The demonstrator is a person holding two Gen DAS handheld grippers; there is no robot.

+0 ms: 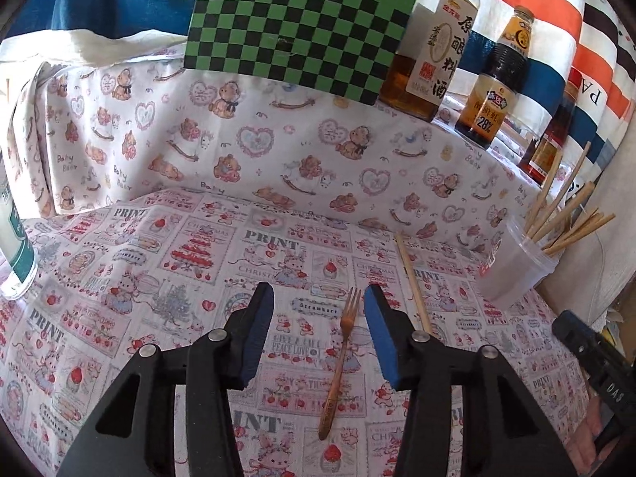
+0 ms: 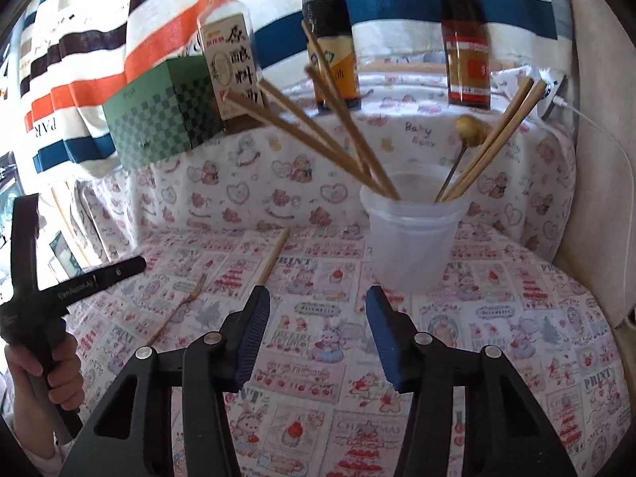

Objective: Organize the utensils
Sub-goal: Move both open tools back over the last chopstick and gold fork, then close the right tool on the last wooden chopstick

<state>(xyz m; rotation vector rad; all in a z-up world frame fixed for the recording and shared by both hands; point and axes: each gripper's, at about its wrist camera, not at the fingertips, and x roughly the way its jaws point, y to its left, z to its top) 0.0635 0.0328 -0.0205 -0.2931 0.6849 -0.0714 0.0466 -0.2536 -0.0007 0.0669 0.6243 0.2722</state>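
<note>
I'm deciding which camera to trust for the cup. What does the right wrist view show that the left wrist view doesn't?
Only the right wrist view shows the clear plastic cup's open mouth, a round-headed stick inside, and a white cable. Only the left wrist view shows a white-and-green container at far left. Both show the small wooden fork, the loose wooden chopstick and the green checkered box.

Worktop [image 1: 119, 278]: covered in pink-and-red printed cloth.
Raised ledge behind [image 1: 238, 139]: draped in teddy-bear cloth.
Backdrop [image 1: 99, 4]: white fabric with blue, orange and dark stripes.
On ledge: green checkered box [image 1: 302, 28]; three sauce bottles [image 1: 493, 79].
Right edge [image 2: 596, 119]: pale padded surface with white cable.
Light: bright, daylight-like.
</note>
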